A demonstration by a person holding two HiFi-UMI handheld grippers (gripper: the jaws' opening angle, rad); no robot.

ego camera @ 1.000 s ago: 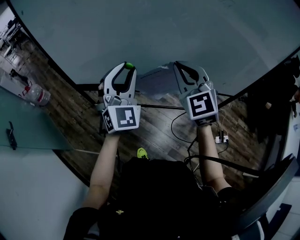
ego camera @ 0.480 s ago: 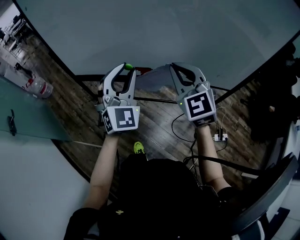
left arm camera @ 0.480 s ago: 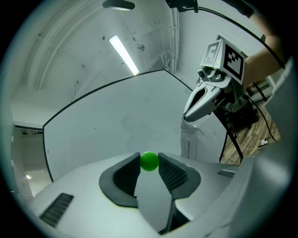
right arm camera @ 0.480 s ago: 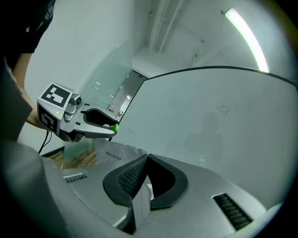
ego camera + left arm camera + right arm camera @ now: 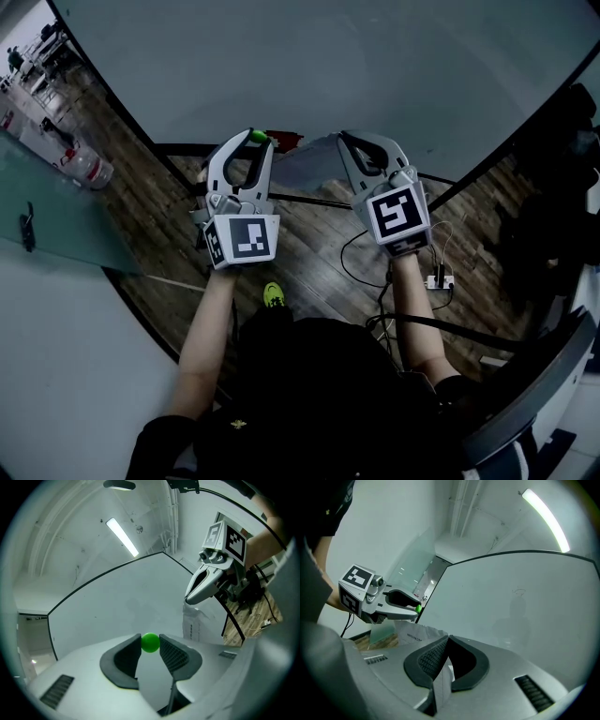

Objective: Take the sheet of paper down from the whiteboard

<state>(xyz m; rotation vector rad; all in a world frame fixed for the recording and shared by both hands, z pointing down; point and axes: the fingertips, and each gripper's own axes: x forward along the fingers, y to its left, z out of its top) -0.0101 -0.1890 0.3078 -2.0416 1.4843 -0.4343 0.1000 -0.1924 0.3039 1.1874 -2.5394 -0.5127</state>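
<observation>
Over the last second neither grasp changes. What shifts is everything around us: in the head view the bottle [image 5: 89, 169] on the wooden floor [image 5: 309, 248] slides up and to the right, our bright shoe [image 5: 273, 295] takes a new spot, and both hands travel sideways in front of the whiteboard [image 5: 309, 66]. The left gripper [image 5: 150, 644] holds its fingers [image 5: 174, 656] part-way apart, pinching a small green ball [image 5: 150, 642] at their tips. We take it for the magnet that pinned the sheet. The right gripper [image 5: 446, 638] has its fingers [image 5: 432, 660] pressed together on an edge of the sheet of paper [image 5: 302, 161], which hangs crumpled between the two grippers, clear of the board. We judge the sheet is already down, so what remains is to carry it off and set it somewhere. As for writing, the sheet carries a short printed line near one edge, too small for us to read. Each marker cube [image 5: 242, 239] shows only a black-and-white square pattern, no words. The bottle has a reddish label that we cannot make out.
</observation>
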